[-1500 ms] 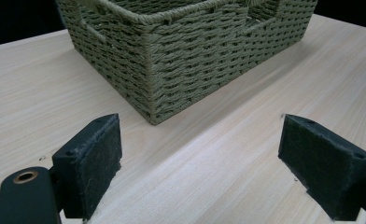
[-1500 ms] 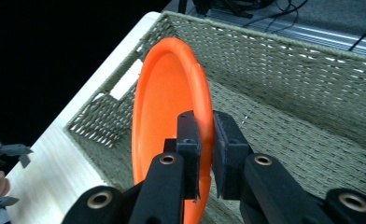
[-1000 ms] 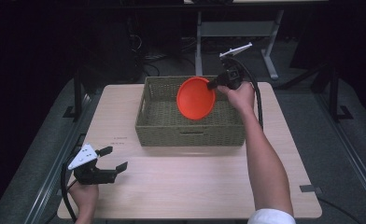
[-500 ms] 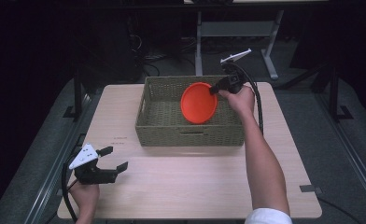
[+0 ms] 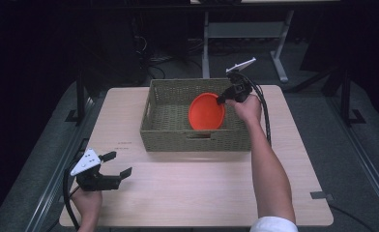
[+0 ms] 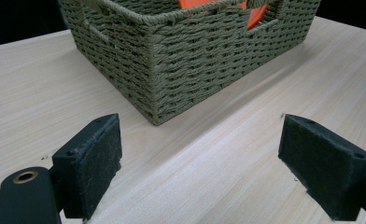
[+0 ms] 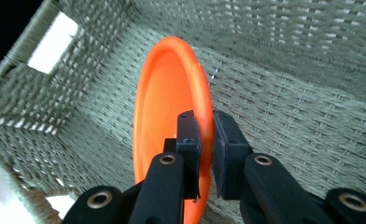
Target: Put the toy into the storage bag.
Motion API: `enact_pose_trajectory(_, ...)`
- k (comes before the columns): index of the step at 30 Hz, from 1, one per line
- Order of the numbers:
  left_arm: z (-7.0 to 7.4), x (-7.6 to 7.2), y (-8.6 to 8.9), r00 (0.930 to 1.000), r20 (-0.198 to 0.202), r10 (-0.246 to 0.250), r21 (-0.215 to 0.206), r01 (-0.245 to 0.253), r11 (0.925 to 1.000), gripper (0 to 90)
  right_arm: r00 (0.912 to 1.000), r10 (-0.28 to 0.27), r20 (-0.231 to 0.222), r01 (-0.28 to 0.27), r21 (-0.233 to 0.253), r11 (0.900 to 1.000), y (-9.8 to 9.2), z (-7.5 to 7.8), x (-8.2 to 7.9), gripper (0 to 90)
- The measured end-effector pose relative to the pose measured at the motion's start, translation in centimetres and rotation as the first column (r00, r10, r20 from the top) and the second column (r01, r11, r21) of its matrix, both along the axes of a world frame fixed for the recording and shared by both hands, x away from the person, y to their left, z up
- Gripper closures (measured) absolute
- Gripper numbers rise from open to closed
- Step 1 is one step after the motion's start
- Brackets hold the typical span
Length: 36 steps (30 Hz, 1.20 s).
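Note:
An orange plate [image 5: 206, 111] hangs tilted on edge inside the woven basket [image 5: 168, 135], toward its right half. My right gripper [image 5: 222, 99] is shut on the plate's rim [image 7: 208, 122], with the basket floor behind it in the right gripper view. Over the table's front left corner my left gripper [image 5: 117, 164] stands open and holds nothing. Its two pads [image 6: 95, 158] face the basket's near corner [image 6: 158, 93], and the orange plate [image 6: 256, 16] shows through the basket's handle slot.
The basket sits at the back middle of the light wooden table [image 5: 197, 193]. A cable [image 5: 265, 121] trails from the right gripper along the forearm. Dark floor and a metal stand [image 5: 207, 43] lie beyond the table.
The right gripper has carried the orange plate down and to the right, lower into the basket. The left gripper has stayed put.

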State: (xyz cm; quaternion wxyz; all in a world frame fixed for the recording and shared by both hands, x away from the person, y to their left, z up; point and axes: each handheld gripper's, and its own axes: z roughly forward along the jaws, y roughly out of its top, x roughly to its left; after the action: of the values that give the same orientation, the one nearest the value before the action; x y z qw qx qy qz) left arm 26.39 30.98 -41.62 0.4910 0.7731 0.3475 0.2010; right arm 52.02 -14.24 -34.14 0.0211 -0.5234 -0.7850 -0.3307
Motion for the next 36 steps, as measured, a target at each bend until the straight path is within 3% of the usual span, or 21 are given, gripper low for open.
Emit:
enact_pose_trajectory(19,0.0,0.0,-0.1,1.0000,0.001,0.000,0.004,0.000,1.0000,12.6,0.9987,0.014,-0.049,-0.016,-0.040,0.999,1.0,-1.6,0.4,81.7)
enact_pose_trajectory(26,0.0,0.0,-0.1,1.0000,0.002,-0.003,0.003,0.003,1.0000,12.7,0.9969,-0.007,-0.079,0.004,-0.039,0.999,0.5,-2.7,0.5,81.6)
enact_pose_trajectory(36,0.0,0.0,-0.2,1.0000,0.002,-0.004,0.009,0.004,1.0000,12.7,0.9929,-0.017,-0.118,0.007,-0.082,0.997,0.2,-3.1,0.6,79.0)
